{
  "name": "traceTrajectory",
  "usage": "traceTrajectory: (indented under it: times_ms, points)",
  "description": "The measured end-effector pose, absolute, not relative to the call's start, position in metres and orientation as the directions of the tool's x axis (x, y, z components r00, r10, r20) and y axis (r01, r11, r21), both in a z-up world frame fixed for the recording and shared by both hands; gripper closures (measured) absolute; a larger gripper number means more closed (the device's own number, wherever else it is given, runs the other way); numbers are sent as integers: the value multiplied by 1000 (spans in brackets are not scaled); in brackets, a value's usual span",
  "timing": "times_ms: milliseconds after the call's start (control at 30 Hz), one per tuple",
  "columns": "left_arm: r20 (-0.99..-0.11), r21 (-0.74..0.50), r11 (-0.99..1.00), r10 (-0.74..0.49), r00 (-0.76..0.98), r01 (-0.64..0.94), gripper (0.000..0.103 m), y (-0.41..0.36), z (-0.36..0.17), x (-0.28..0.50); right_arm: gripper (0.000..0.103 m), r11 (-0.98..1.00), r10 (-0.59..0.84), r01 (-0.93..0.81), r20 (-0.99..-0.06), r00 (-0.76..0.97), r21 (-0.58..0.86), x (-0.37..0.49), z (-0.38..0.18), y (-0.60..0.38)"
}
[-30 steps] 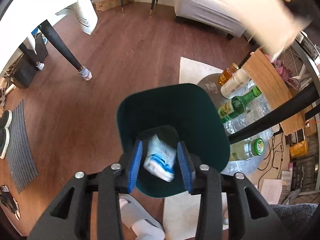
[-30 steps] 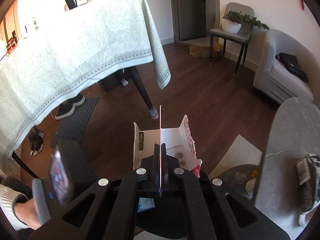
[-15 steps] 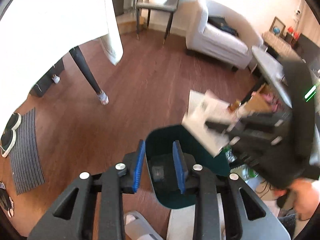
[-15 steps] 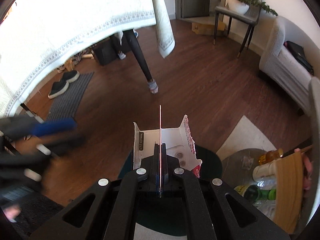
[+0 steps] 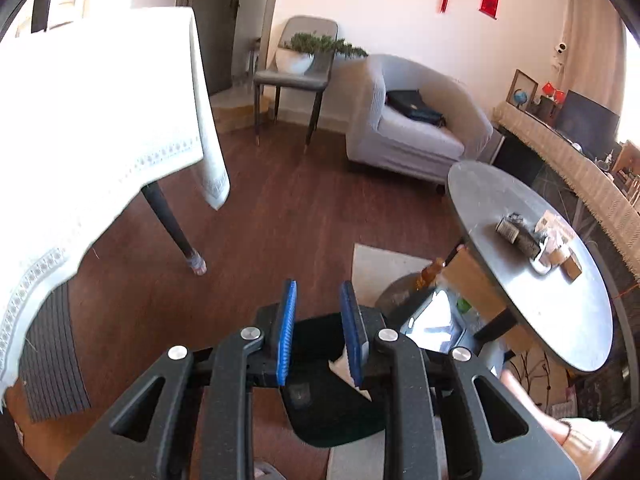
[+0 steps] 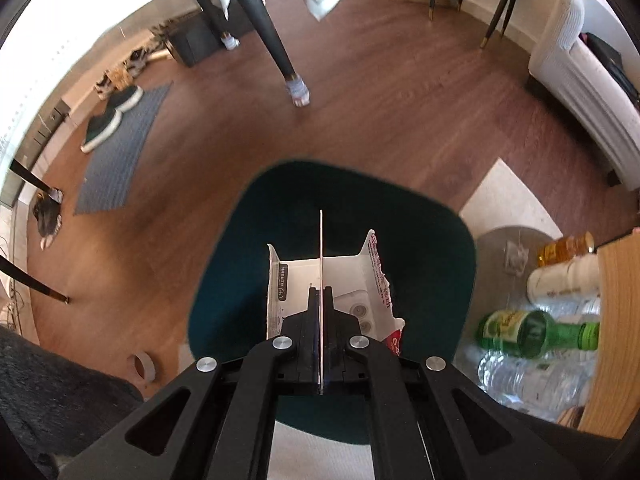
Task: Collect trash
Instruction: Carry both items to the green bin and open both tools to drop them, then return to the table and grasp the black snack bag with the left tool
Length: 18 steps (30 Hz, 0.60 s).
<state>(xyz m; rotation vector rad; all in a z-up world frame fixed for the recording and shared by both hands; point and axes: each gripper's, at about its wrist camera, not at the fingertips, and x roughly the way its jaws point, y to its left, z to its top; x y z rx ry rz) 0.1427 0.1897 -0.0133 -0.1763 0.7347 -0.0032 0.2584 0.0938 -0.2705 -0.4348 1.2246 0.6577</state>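
The right gripper [image 6: 321, 300] is clamped on the flap of a torn white carton [image 6: 320, 280], which hangs directly over the open mouth of the dark green bin [image 6: 248, 248]. The left gripper [image 5: 318, 328] stands narrow with nothing between its blue pads [image 5: 287, 332]. The drop looks to be the step in hand: next the jaws need only part so the carton falls inside, not onto the rim. More trash waits on the round grey desk [image 5: 560, 320]. Around lie a wooden floor [image 6: 400, 100], bottles [image 6: 536, 334] beside the bin, and a pale armchair [image 5: 408, 128].
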Motion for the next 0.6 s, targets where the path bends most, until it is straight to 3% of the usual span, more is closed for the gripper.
traceTrajectory:
  times_ms: [200,233,333,600]
  points:
    - [-638,-184,981,-68,767,-66,79,185,2,142,100,732,170,-681,-968,184,-1,254,-288,83]
    - [-632,-186,980,-69,772,-66,79,182,5,141,94,732,166,-681,-969,183,-3,253,-288,81]
    - [-612,-195,979,-75,787,-59,79,175,14,139,53,727,173,-686,-968,183,0,251,-284,76]
    - [-580,-190,980,-67,812,-55,69,160,31,138,52,706,247,-708,-942,225,16,239,-256,68]
